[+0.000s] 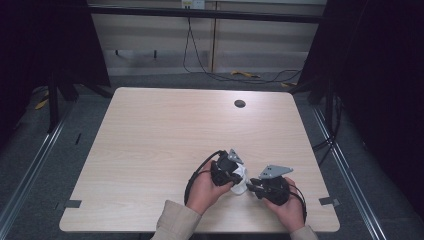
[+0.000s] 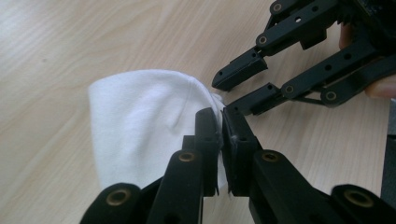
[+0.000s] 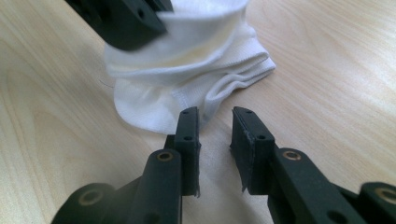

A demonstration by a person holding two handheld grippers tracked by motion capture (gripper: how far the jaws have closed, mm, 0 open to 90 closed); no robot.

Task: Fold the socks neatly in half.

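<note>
The bench (image 1: 165, 135) is a pale wood-grain laminate top with rounded corners and a round black cable port (image 1: 240, 103) near its far right corner. It stands on grey carpet between metal floor rails, with black drapes at both sides, pale wall panels behind and loose black cables (image 1: 200, 60) trailing on the floor beyond the far edge.

A white knitted cotton sock (image 2: 140, 121), folded into a bunched bundle, sits close to the near edge of the bench, right of centre, between the person's two hands. Its long axis cannot be told reliably; in the right gripper view the layered folded edges fan toward the right tool, and one folded end reaches out sideways along the bench surface.

Left tool (image 2: 221, 135): jaws together, clamped on a thin edge of the sock, with fabric pinched between the pads. The bulk of the sock hangs away from that grip, resting on the bench.

Right tool (image 3: 215, 135): jaws apart by a narrow gap, nothing between them, tips just beside the sock's hem.
</note>
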